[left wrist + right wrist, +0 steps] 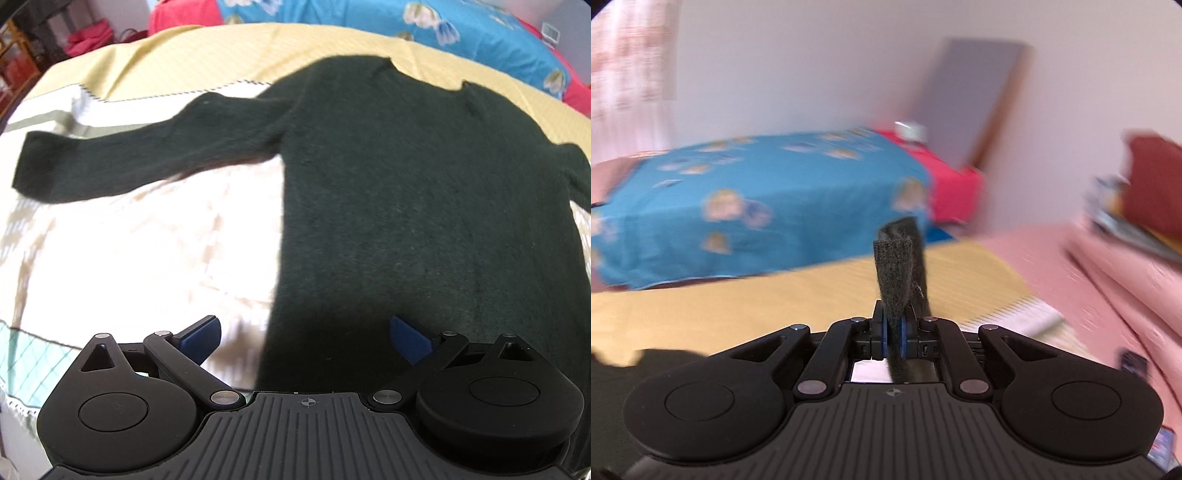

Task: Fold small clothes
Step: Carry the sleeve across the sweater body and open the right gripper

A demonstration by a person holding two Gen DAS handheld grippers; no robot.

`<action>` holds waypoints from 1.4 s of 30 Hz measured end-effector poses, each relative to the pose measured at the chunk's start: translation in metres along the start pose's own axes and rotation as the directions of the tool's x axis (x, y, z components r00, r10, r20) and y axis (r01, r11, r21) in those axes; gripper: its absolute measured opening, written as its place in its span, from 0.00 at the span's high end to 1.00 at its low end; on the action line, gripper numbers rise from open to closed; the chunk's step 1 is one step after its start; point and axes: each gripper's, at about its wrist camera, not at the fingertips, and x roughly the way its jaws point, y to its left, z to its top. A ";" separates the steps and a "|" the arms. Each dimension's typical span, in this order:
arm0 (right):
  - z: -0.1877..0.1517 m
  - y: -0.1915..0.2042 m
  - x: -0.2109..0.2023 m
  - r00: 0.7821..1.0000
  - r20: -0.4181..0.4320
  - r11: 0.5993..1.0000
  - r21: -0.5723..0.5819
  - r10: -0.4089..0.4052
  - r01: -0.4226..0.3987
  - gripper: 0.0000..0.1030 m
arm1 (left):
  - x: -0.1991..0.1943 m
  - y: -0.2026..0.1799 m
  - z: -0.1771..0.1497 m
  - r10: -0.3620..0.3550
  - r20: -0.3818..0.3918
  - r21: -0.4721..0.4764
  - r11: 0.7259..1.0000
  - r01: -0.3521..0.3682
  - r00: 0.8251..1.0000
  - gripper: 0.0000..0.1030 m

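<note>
A dark green long-sleeved sweater (pixel 406 192) lies flat on the bed, neck toward the far side, one sleeve (pixel 110 166) stretched out to the left. My left gripper (pixel 306 338) hovers above the sweater's near hem with its blue pads wide apart and nothing between them. In the right wrist view my right gripper (pixel 894 338) is shut on a fold of the same dark knit fabric (pixel 895 269), which sticks up past the pads, lifted above the bed. A dark patch of the sweater (pixel 646 360) shows at the lower left.
The bed carries a yellow cover (pixel 229 55) and a white patterned sheet (pixel 147 251). A blue flowered cloth (pixel 757 199) over red bedding (pixel 955 188) lies beyond. A grey board (pixel 975 99) leans on the wall; pink bedding (pixel 1089 280) is on the right.
</note>
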 end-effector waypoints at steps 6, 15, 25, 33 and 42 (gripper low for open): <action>-0.004 0.114 -0.033 0.964 0.067 0.956 -0.162 0.256 -0.243 0.91 | -0.009 0.019 -0.017 0.047 -0.014 -0.033 0.998 -0.048 0.999 0.00; -0.051 0.269 -0.048 0.866 -0.043 0.814 -0.321 0.497 -0.484 0.91 | -0.027 0.046 -0.037 0.100 -0.015 -0.108 0.989 -0.101 0.995 0.00; -0.103 0.366 -0.031 0.762 -0.287 0.678 -0.348 0.580 -0.647 0.64 | -0.033 0.068 -0.057 0.157 -0.062 -0.181 0.969 -0.166 0.986 0.00; -0.098 0.281 -0.044 0.763 -0.243 0.695 -0.316 0.599 -0.646 0.28 | -0.034 0.060 -0.047 0.135 -0.039 -0.174 0.975 -0.140 0.990 0.00; -0.111 0.145 0.047 0.922 -0.338 0.938 -0.219 0.186 -0.270 0.34 | -0.018 0.041 -0.015 0.113 -0.012 -0.092 0.989 -0.114 0.994 0.00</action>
